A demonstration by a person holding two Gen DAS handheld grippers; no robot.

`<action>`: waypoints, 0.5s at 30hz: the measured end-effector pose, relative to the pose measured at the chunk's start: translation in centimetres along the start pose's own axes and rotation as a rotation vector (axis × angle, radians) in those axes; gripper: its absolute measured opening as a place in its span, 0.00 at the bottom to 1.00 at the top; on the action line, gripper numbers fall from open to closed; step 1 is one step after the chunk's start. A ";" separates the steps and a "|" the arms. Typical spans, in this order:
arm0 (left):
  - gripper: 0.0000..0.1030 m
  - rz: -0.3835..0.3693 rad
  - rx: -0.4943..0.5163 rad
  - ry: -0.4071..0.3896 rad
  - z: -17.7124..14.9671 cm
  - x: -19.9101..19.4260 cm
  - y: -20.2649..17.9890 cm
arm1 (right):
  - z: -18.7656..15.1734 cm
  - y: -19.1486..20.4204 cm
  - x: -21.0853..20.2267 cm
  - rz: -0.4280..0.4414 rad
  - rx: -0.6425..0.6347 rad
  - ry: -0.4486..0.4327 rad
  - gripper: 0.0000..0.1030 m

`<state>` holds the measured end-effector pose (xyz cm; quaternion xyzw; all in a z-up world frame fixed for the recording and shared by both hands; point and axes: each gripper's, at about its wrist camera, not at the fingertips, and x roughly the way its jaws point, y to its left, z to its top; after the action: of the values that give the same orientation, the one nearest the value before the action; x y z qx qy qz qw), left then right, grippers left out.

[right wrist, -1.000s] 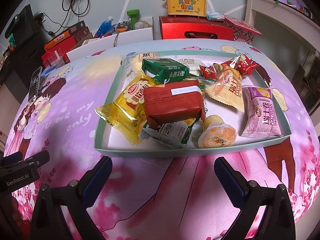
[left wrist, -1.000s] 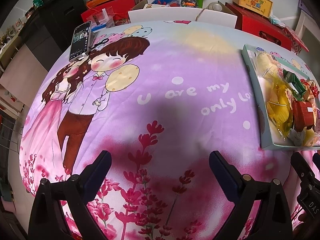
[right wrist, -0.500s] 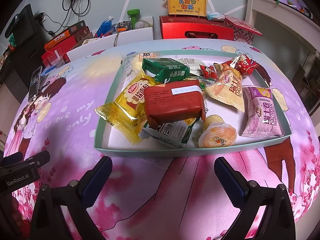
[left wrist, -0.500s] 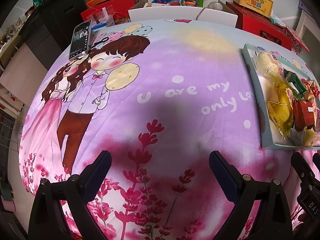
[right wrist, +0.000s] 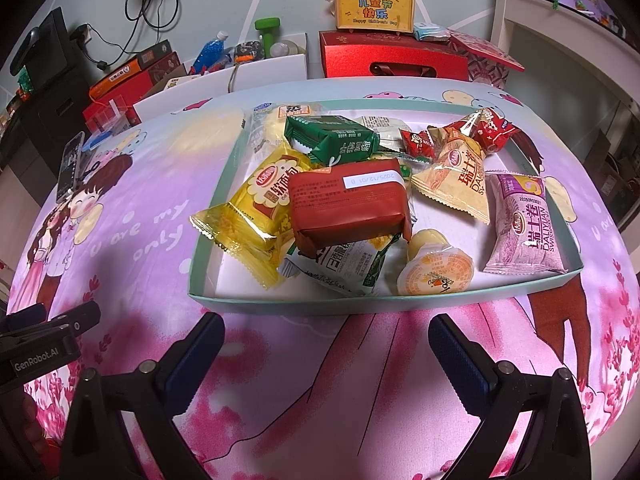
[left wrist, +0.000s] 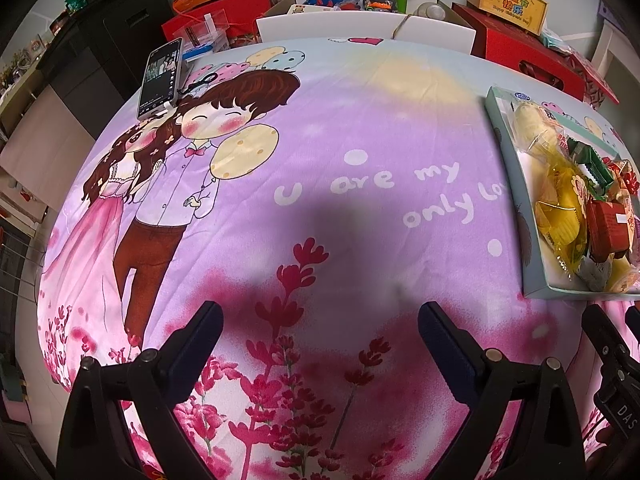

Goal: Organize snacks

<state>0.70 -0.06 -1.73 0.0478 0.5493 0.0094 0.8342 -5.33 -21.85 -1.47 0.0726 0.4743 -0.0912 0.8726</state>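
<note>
Centrally, a shallow pale-green tray (right wrist: 280,305) lies on the cartoon-print surface (right wrist: 360,380), long axis running left to right in the right wrist view; it holds a red snack pack (right wrist: 348,204) lying crosswise atop a yellow packet (right wrist: 248,216); the right hand-held gripper (right wrist: 326,354) and left hand-held gripper (left wrist: 320,342) gape wide, empty.

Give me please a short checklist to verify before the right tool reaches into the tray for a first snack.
1. Right tool open and empty: ok.
2. Left tool open and empty: ok.
3. Right tool faces the tray, nothing between them: ok.
4. Red pack on top of the pile, free to take: ok.
5. Bare cloth left of the tray for sorting: ok.
6. Where the snacks should go: cannot tell.
</note>
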 end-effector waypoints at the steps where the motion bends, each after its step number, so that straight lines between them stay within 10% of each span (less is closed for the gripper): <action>1: 0.95 0.000 0.000 0.000 0.0 0.0 0.0 | 0.0 0.0 0.0 0.000 0.000 0.000 1.00; 15: 0.95 -0.002 0.002 -0.001 -0.2 0.1 -0.1 | -0.1 0.0 0.0 0.000 -0.001 -0.003 1.00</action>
<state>0.59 -0.13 -1.87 0.0478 0.5490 0.0079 0.8344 -5.45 -21.78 -1.55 0.0721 0.4730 -0.0909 0.8734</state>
